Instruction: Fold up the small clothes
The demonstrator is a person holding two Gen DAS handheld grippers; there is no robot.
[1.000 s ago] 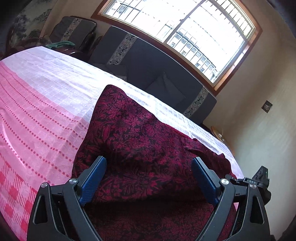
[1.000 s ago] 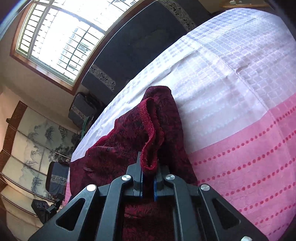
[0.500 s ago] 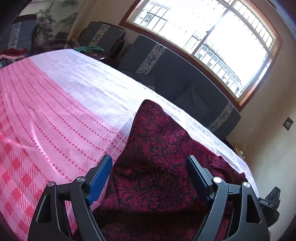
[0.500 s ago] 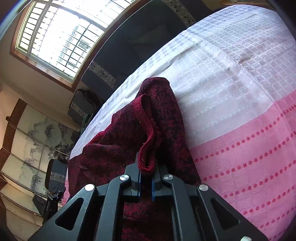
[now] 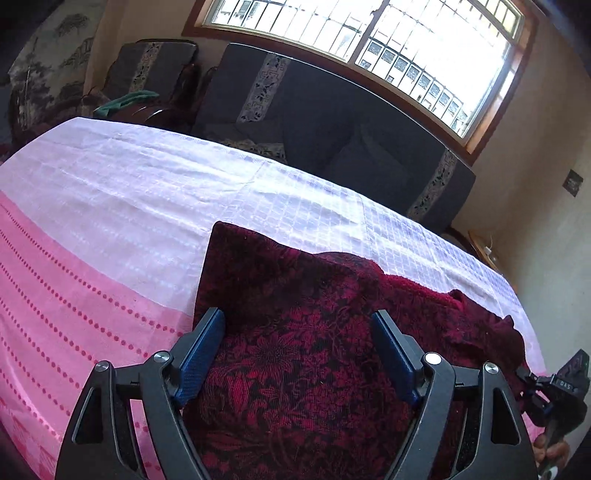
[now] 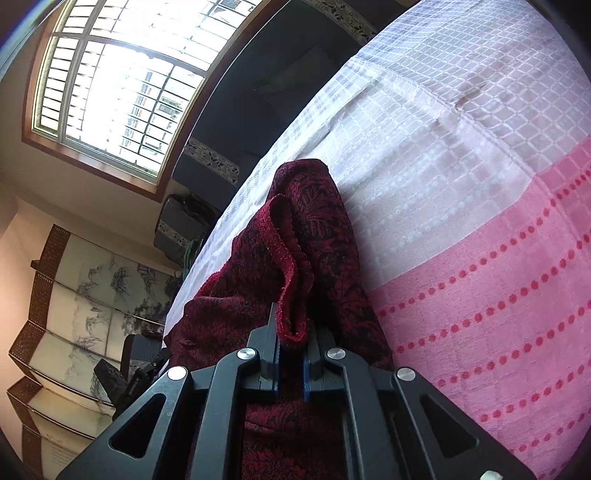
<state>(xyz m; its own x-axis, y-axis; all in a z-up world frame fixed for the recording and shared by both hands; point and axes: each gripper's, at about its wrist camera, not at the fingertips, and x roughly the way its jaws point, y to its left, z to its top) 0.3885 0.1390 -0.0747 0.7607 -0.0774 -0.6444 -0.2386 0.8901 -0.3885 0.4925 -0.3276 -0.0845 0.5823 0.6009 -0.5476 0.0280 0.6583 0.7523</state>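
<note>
Left wrist cam: my left gripper (image 5: pixel 299 354) hangs over the dark red patterned garment (image 5: pixel 295 350) w/ jaws spread wide, blue pads (image 5: pixel 201 354) apart on either side of a flat stretch of fabric, not pressing on it; the jaws closed in a bit a moment ago, but nothing's pinched. Cloth runs under and past both fingers, one corner pointing away from me toward the white part of the bedspread (image 5: pixel 147 192), and a rumpled edge trails off to the right. Bedspread goes white checks at the far side, pink w/ red dots (image 5: pixel 55 295) nearer me on the left. Bottom right I can see the right gripper's black body and a bit of a hand (image 5: pixel 554 448) under it. Beyond the bed: dark sofa (image 5: pixel 332 122) under a big window (image 5: pixel 369 33), armchair (image 5: pixel 155 70) to the left. Right wrist cam: right gripper (image 6: pixel 291 363) nearly closed, jaws just eased open slightly, w/ a folded hem of the garment (image 6: pixel 295 258) standing up betw the pads; looks pinched there, fabric bunched into a ridge rising from the fingers. Rest of the cloth drapes down-left over the bed. Pink dotted band (image 6: pixel 498 295) sits right of the fingers, white checks beyond. Folding screen (image 6: pixel 74 295) on far left.
</note>
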